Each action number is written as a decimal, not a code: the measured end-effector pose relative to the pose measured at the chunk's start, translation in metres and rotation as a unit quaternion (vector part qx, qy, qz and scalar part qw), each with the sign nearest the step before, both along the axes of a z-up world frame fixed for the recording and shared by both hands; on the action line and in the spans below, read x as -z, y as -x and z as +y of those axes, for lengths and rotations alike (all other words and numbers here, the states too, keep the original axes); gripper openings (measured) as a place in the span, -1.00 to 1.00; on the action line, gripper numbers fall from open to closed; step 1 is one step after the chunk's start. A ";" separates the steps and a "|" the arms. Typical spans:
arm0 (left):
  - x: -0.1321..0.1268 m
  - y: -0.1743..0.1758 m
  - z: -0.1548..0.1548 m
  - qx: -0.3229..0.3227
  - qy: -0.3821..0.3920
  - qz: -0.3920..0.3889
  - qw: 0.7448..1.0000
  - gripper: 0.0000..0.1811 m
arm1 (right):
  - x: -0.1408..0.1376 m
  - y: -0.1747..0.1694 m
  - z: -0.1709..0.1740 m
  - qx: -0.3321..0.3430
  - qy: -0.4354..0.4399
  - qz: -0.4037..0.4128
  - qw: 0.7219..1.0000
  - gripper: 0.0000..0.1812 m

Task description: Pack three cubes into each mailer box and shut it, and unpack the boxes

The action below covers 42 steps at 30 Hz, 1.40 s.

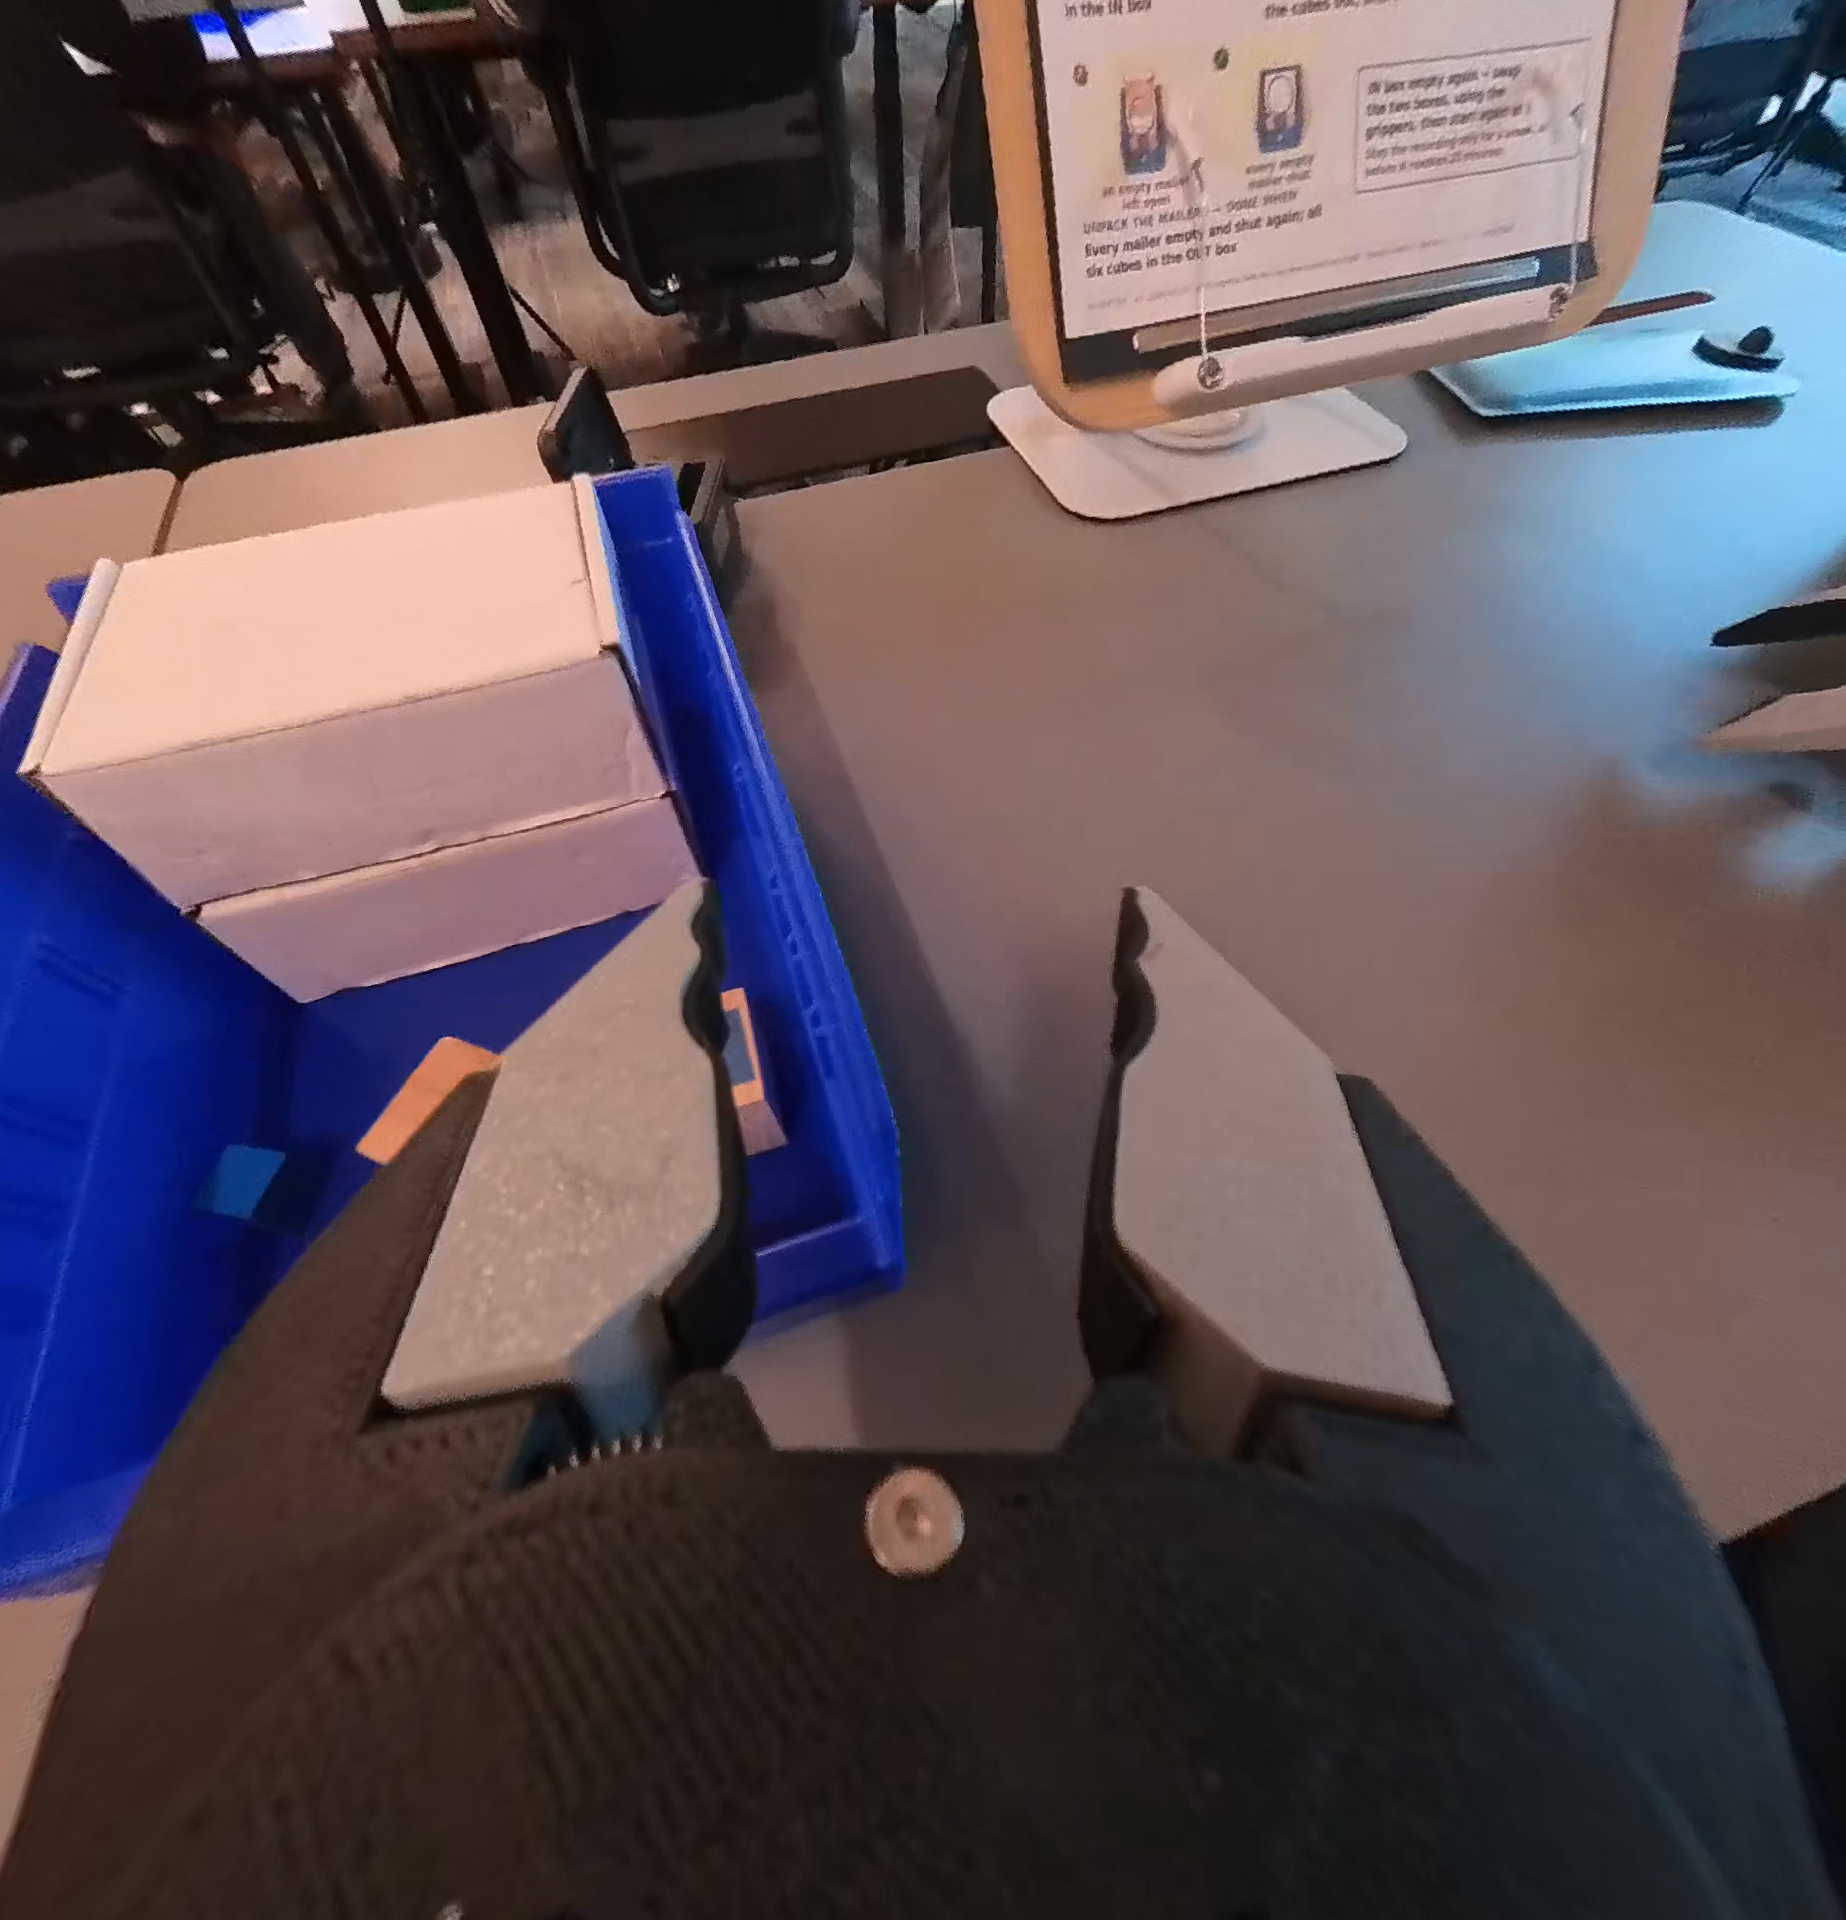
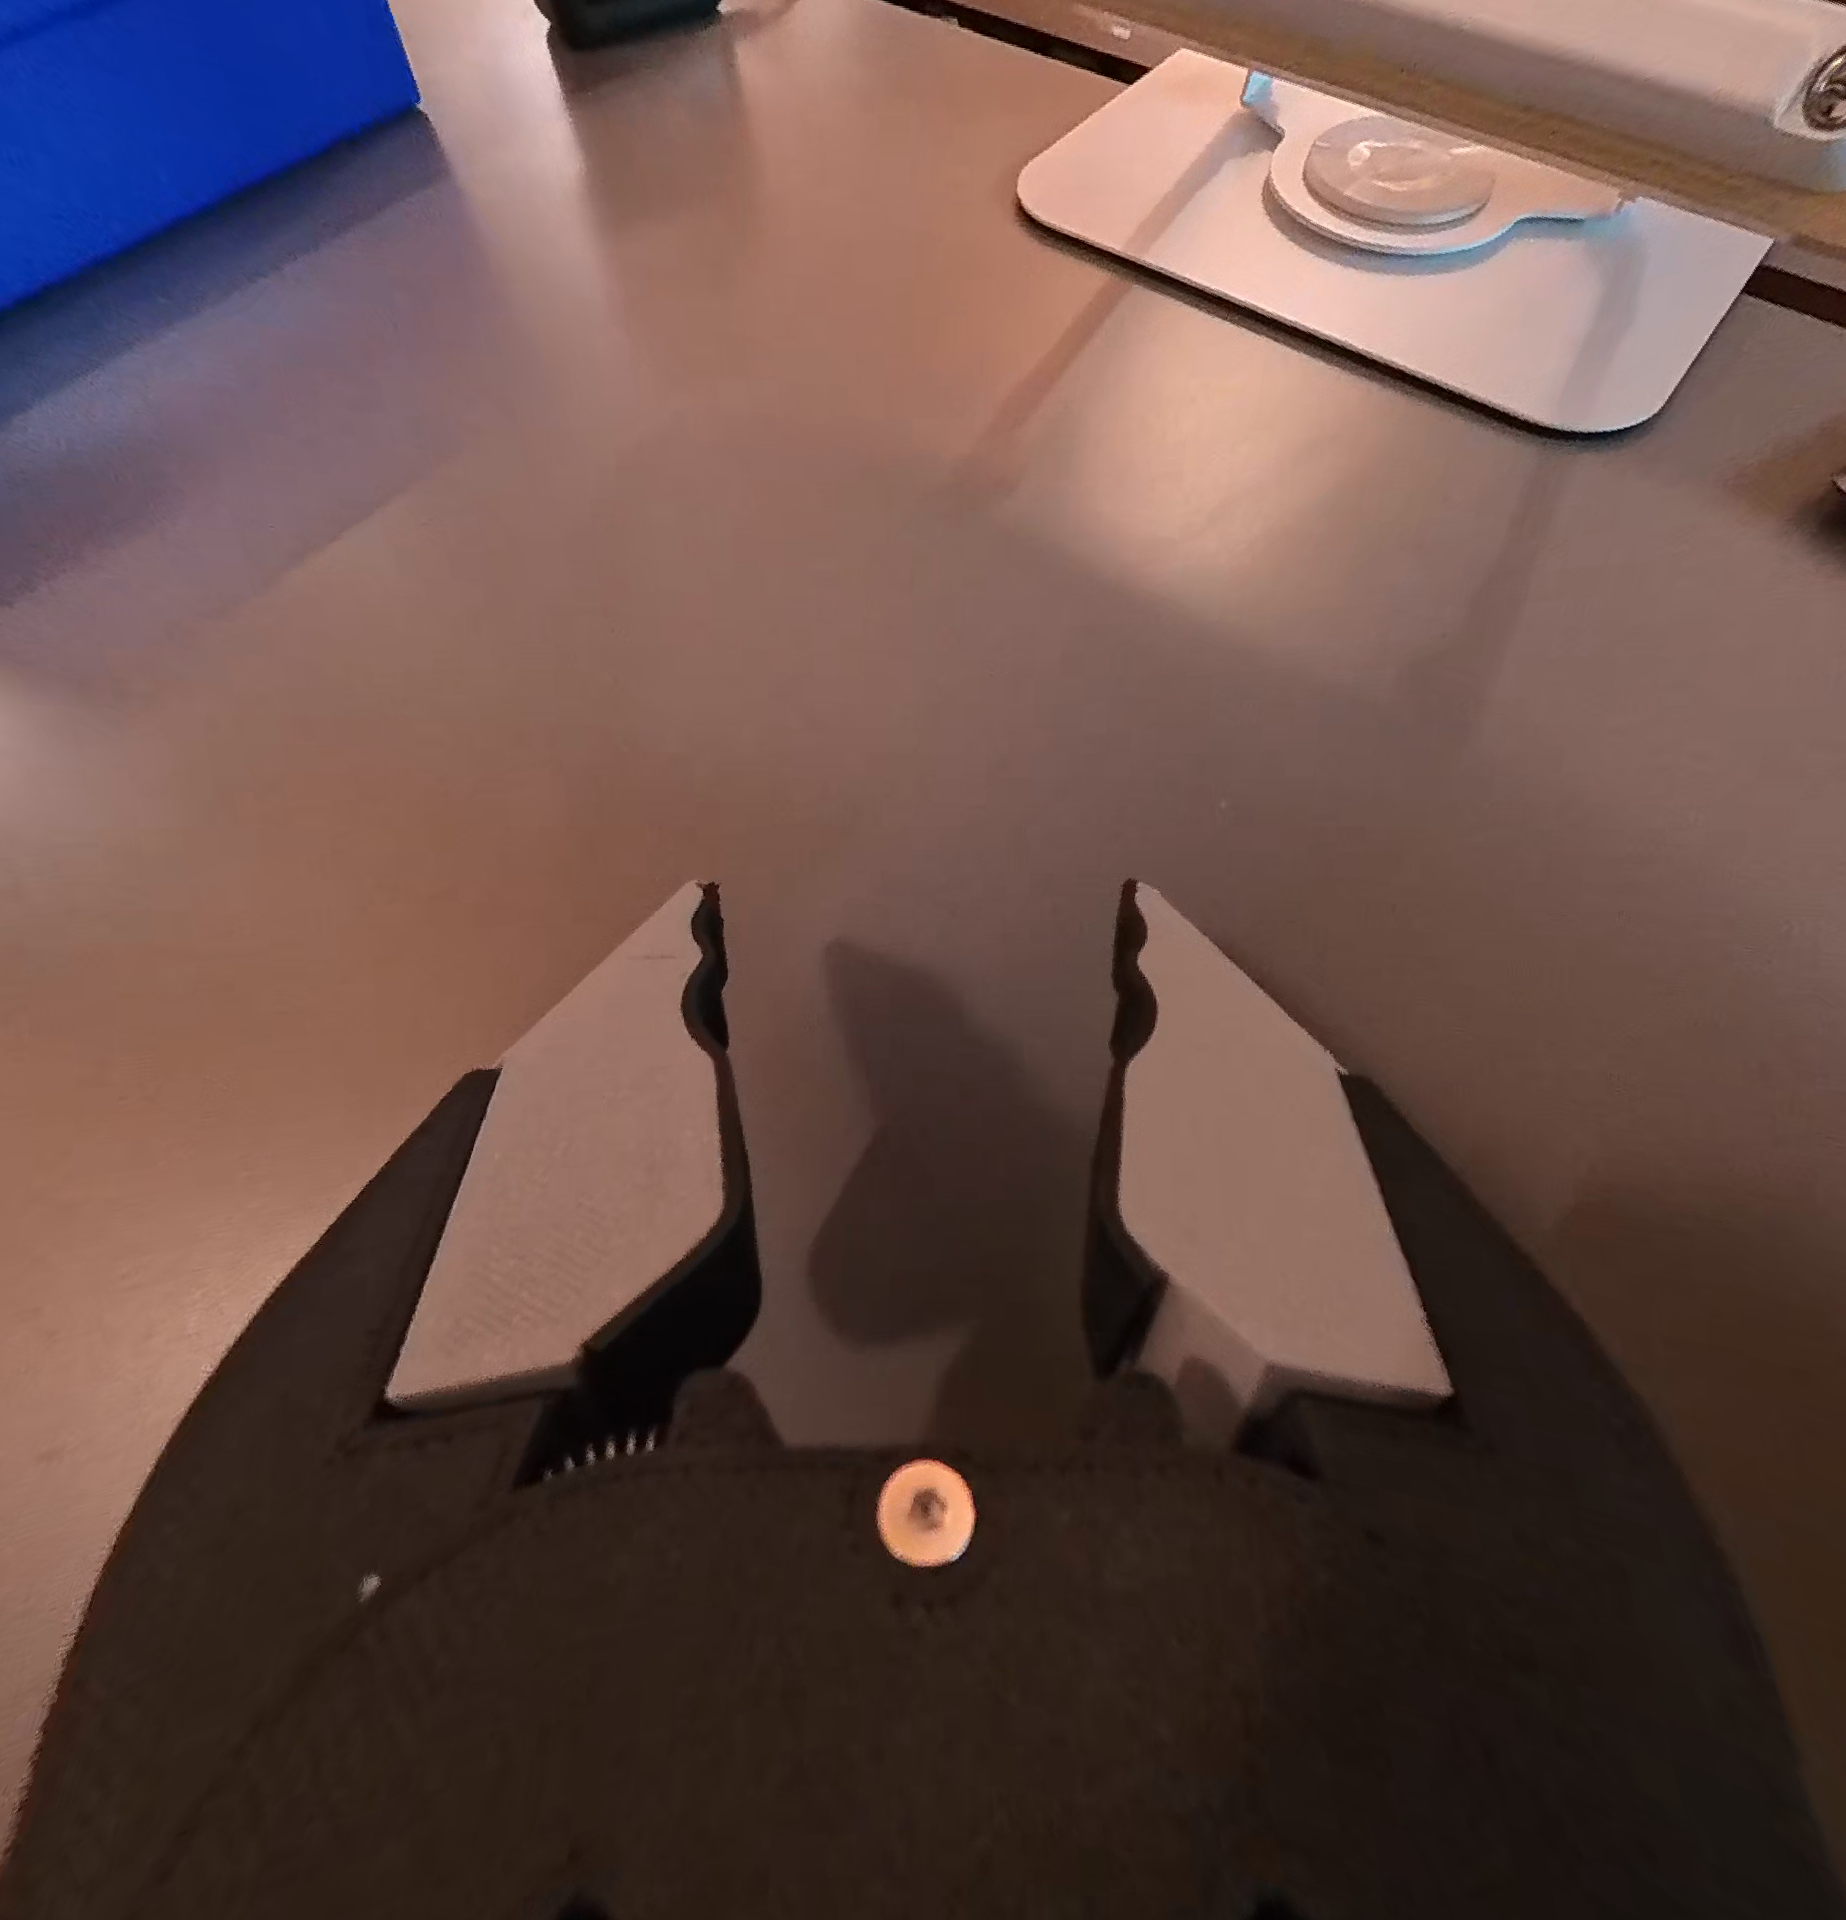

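Note:
Two shut white mailer boxes, an upper one (image 1: 337, 686) stacked on a lower one (image 1: 451, 904), stand in a blue bin (image 1: 753, 831) at the left. Wooden cubes with blue faces lie on the bin floor: one (image 1: 747, 1060) by the right wall, one (image 1: 425, 1101) partly hidden behind my left finger, and a blue one (image 1: 244, 1179) further left. My left gripper (image 1: 919, 904) is open and empty, above the bin's right wall and the table. My right gripper (image 2: 919, 899) is open and empty, low over the bare grey table (image 2: 898, 623). It shows blurred at the right edge of the left wrist view (image 1: 1812, 675).
A monitor (image 1: 1314, 177) on a white stand (image 1: 1199, 442) stands at the back of the table; its base also shows in the right wrist view (image 2: 1366, 270). A corner of the blue bin (image 2: 160, 145) shows at upper left. A flat silver device (image 1: 1615, 379) lies behind. Chairs stand beyond the table.

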State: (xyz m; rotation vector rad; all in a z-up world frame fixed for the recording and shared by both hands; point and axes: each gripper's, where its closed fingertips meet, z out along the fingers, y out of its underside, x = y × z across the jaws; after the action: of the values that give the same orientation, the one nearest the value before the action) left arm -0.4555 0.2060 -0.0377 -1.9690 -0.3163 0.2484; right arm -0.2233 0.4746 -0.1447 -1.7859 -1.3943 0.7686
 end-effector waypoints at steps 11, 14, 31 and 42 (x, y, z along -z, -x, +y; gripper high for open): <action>-0.011 -0.001 0.008 0.021 -0.034 0.009 0.999 -0.28 | -0.001 -0.002 -0.002 0.000 0.014 0.006 1.000 -0.19; -0.010 0.002 0.012 0.019 -0.038 0.011 0.999 -0.28 | 0.001 -0.001 -0.004 -0.006 0.002 -0.002 1.000 -0.21; -0.069 0.050 -0.005 0.046 -0.136 -0.029 0.989 -0.10 | 0.010 0.009 -0.029 -0.047 -0.059 -0.048 0.996 -0.33; -0.017 0.117 0.032 0.190 0.126 0.023 0.973 0.08 | 0.006 0.009 -0.035 -0.059 -0.085 -0.039 0.994 -0.39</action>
State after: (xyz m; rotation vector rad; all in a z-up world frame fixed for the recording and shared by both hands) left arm -0.5722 0.2377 -0.0206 -2.2242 0.1312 0.0877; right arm -0.2323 0.4400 -0.1509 -1.6287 -1.5792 0.6253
